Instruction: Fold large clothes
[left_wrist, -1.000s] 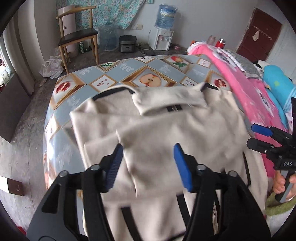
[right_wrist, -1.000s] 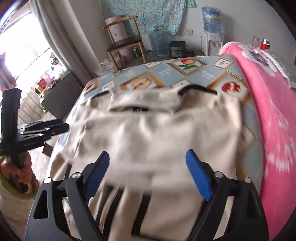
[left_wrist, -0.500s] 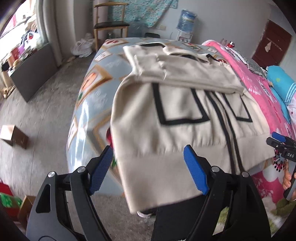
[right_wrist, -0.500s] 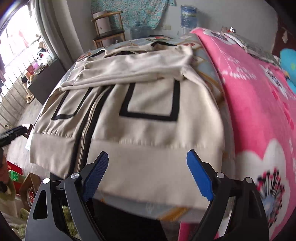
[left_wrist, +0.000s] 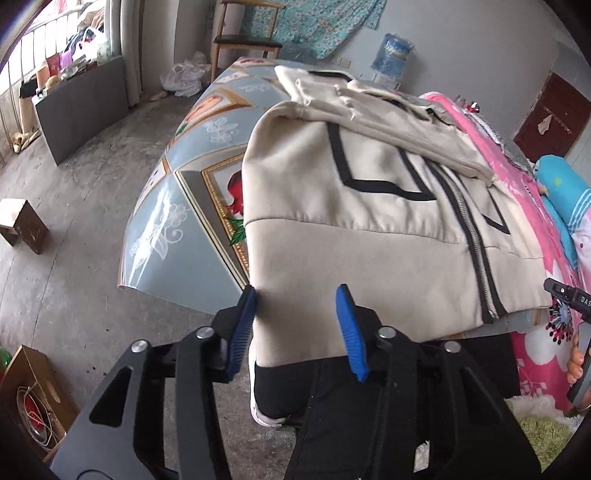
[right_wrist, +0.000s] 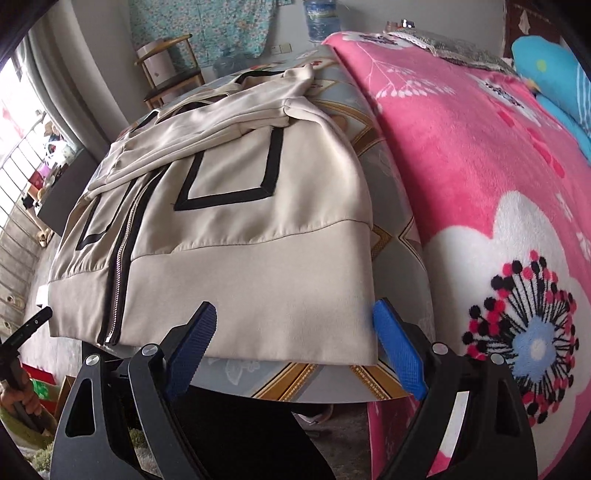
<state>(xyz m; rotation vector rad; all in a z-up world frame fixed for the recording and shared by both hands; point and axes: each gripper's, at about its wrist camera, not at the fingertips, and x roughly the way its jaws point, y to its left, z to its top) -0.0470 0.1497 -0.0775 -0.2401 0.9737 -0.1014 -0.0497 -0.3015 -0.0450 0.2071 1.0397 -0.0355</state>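
Beige zip jacket (left_wrist: 369, 206), sleeves folded across, hem overhanging bed edge

Grey concrete floor (left_wrist: 74, 177); wooden chair (left_wrist: 243, 37) by pale wall, water dispenser (left_wrist: 391, 55), dark red door (left_wrist: 550, 118), daylit window (left_wrist: 37, 44)

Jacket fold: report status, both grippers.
Left gripper closing over jacket hem corner, not yet pinched. Right gripper open at the other hem corner. Sleeves folded across chest. Nothing in the way.

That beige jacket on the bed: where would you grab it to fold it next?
Probably the jacket by its bottom hem band, one corner per gripper, coming from the bed's near edge. The hem lies flat and overhangs slightly, so jaws can slip around it; sleeves are already folded across the chest.
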